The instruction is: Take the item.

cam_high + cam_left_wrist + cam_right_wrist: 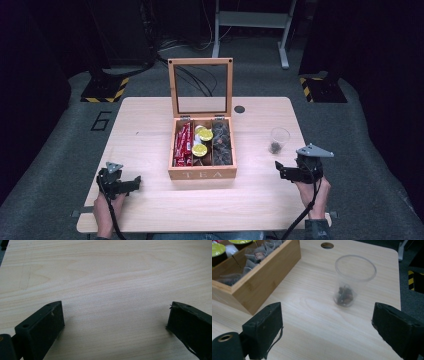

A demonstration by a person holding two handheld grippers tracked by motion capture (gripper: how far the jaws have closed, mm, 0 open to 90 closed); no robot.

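High view: a wooden box (pixel 202 173) lettered "TEA" sits mid-table, glass lid raised — red sachets, yellow-topped pods, dark bags inside. Right of it, a clear plastic cup (pixel 352 277) holds a tea bag (pixel 344 295). The right gripper (pixel 327 325) gapes near it; the left gripper (pixel 115 320) gapes over bare woodgrain.

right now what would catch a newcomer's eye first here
The wooden tea box in the middle of the table stands out, its glass lid propped upright and its compartments filled with red packets, yellow-topped pods and dark tea bags. To its right stands a clear plastic cup with a tea bag at the bottom. The left gripper and right gripper wait open near the front edge.
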